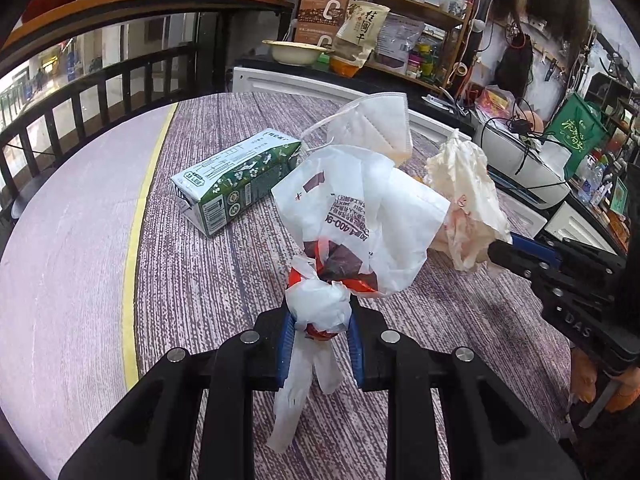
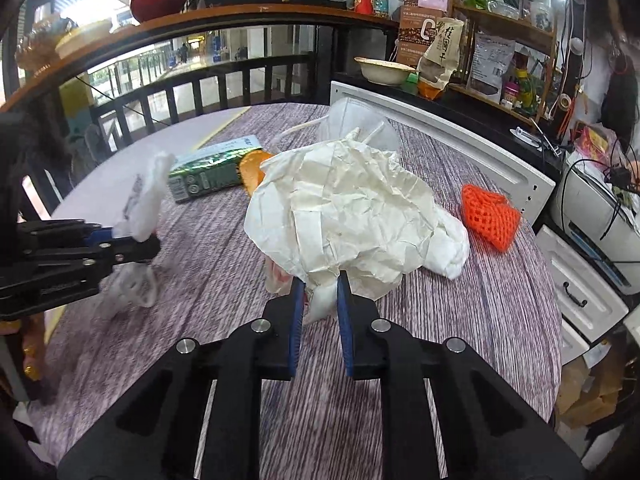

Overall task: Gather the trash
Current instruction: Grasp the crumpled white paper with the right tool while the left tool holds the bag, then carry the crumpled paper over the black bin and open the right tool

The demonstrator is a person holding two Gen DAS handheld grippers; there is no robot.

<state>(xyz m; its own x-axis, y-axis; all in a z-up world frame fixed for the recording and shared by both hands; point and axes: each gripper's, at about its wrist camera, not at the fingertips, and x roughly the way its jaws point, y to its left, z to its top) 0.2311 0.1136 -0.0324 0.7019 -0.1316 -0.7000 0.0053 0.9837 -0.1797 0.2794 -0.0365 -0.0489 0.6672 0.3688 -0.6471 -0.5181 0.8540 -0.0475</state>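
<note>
Both hands are loaded right now. The left claw (image 1: 318,328) is pinched onto the knotted neck of a white plastic bag (image 1: 360,216), lifted above the purple striped tabletop (image 1: 208,288), with the loose tails dangling below the pads. The right claw (image 2: 318,300) is clamped on the bottom edge of a big crumpled paper wad (image 2: 340,216), held up just right of the bag.

Handling-wise, both look feather-light and floppy. The bag is thin slick film, so I'd say the knot is the only spot worth gripping; anywhere else probably slides out. The paper is crushable, so squeeze force hardly matters, but a grip on just one flap could tear or let it unfold.

Still lying on the tabletop, taking the milk carton (image 1: 236,180) as the landmark: a white face mask (image 1: 380,124) sits just behind and right of it, and an orange foam net (image 2: 490,216) lies well off to its right, near the tabletop's far edge. The carton looks stiff-ish, so grab it across the narrow sides. The mask is soft; I'd pinch its body, not the strap.
</note>
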